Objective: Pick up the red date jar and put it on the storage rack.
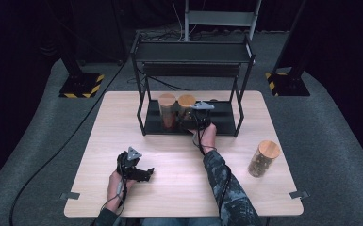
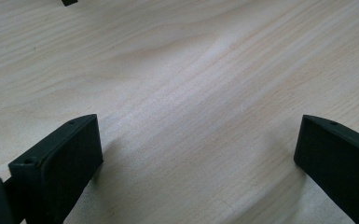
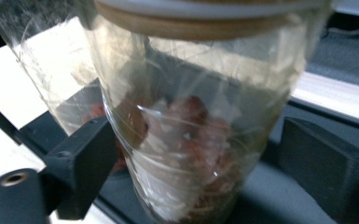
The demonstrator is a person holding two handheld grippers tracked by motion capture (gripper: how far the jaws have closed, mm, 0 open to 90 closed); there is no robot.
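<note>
A clear jar (image 3: 200,116) with a wooden lid and reddish pieces inside stands on the bottom shelf of the black rack (image 1: 226,123). My right gripper (image 3: 200,154) is open around it. The left jaw sits close against the glass and the right jaw stands clear of it. From above, that jar (image 1: 186,106) is the right one of a pair, with my right gripper (image 1: 191,121) at its front. The other jar (image 1: 167,110) stands just left of it. My left gripper (image 1: 146,173) rests open near the table's front, with bare wood between its jaws (image 2: 198,149).
A third jar (image 1: 263,158) with a wooden lid stands on the wooden table (image 1: 179,155) at the right. The rack has an upper shelf (image 1: 193,52) over the jars and thin posts at its corners. A black cable (image 1: 70,136) runs off the table's left side.
</note>
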